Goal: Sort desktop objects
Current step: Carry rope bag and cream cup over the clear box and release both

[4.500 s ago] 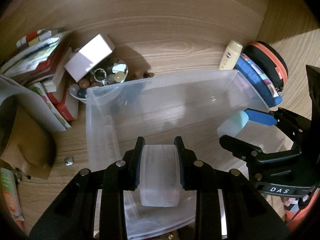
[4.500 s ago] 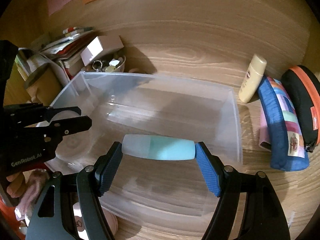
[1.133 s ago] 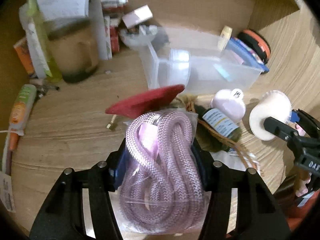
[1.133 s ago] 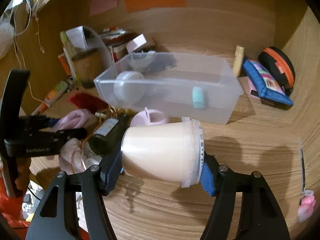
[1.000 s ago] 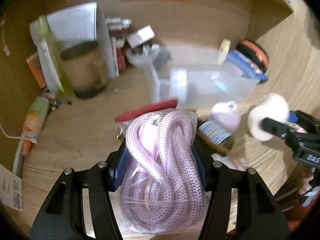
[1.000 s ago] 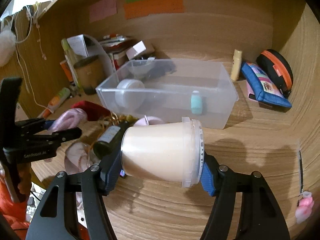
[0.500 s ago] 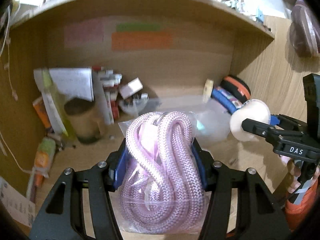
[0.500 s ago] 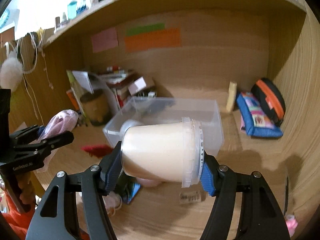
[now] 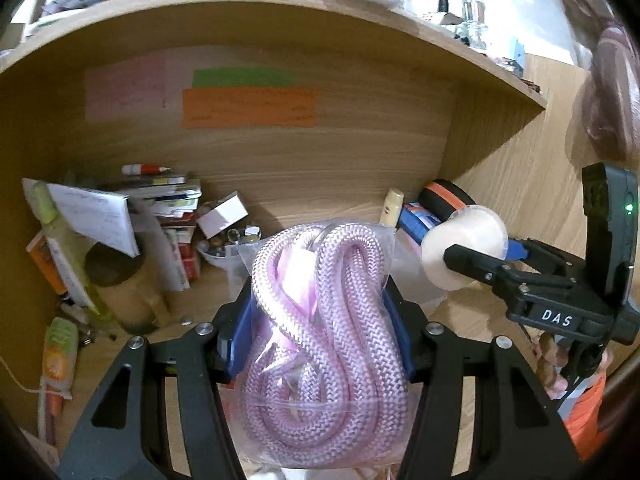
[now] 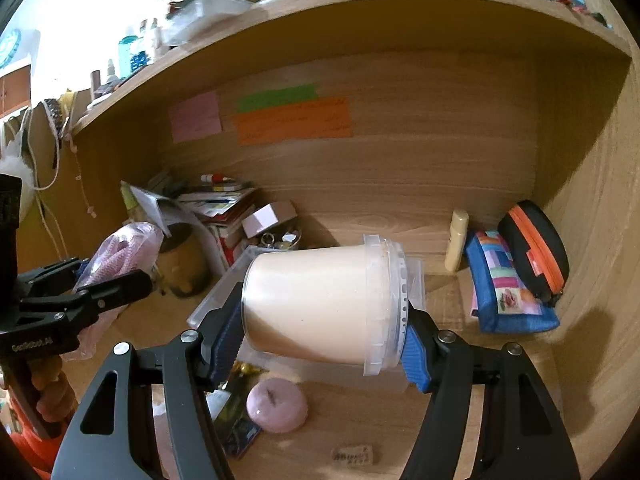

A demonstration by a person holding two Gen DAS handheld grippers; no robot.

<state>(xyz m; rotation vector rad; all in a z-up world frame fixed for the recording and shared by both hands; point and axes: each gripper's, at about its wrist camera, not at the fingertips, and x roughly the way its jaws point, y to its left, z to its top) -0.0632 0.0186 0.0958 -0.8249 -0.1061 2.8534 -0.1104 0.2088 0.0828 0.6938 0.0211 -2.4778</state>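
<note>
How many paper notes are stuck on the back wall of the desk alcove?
3: a pink note on the left, a green strip to its right, an orange strip directly below the green one.

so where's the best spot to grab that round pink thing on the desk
Grip the round pink thing across its curved rim, coming straight down from above. It lies flat and low on the desk, with a dark packet close on its left, so a side approach looks crowded.

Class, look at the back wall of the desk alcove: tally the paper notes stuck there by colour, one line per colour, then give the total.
Pink note: 1
Green note: 1
Orange note: 1
Total: 3
</note>
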